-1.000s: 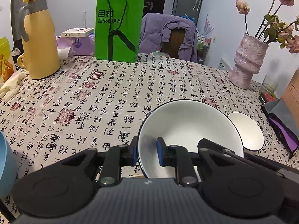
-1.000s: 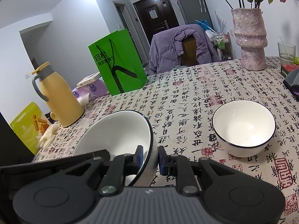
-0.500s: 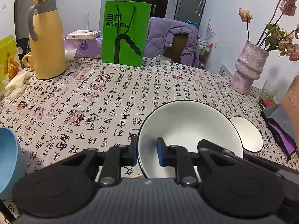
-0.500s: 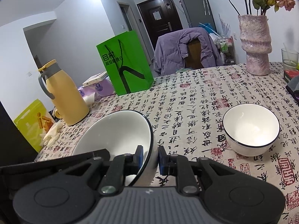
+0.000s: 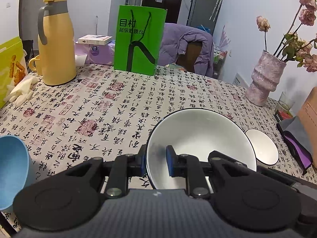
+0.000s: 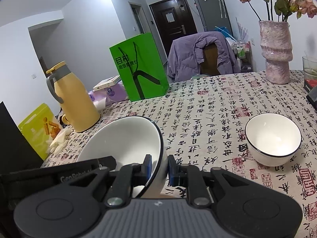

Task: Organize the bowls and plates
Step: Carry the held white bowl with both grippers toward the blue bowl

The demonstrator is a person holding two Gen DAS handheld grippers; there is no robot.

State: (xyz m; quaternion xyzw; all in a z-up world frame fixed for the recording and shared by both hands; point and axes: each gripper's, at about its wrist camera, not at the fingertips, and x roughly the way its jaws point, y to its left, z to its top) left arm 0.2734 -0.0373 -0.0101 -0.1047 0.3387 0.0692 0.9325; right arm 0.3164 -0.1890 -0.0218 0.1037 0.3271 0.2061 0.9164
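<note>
Calligraphy-print cloth over the bench (image 5: 122, 107), one bowl carried by two claws
Left claw (image 5: 155, 163) and right claw (image 6: 160, 167) each clench opposite rims of the large black-rimmed white bowl (image 5: 200, 138); beyond it, nearer the right claw, rests the small white bowl (image 6: 273, 138)

The green paper bag (image 5: 138, 39) reads "目村" above smaller, less legible characters.

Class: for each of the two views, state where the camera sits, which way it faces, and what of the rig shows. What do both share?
Left wrist: rides the left gripper, facing across the table; jaws clamp the large bowl at its left rim.
Right wrist: rides the right gripper, same direction; jaws clamp the bowl's right rim.
Shared: large bowl, small bowl, green bag, vase.
</note>
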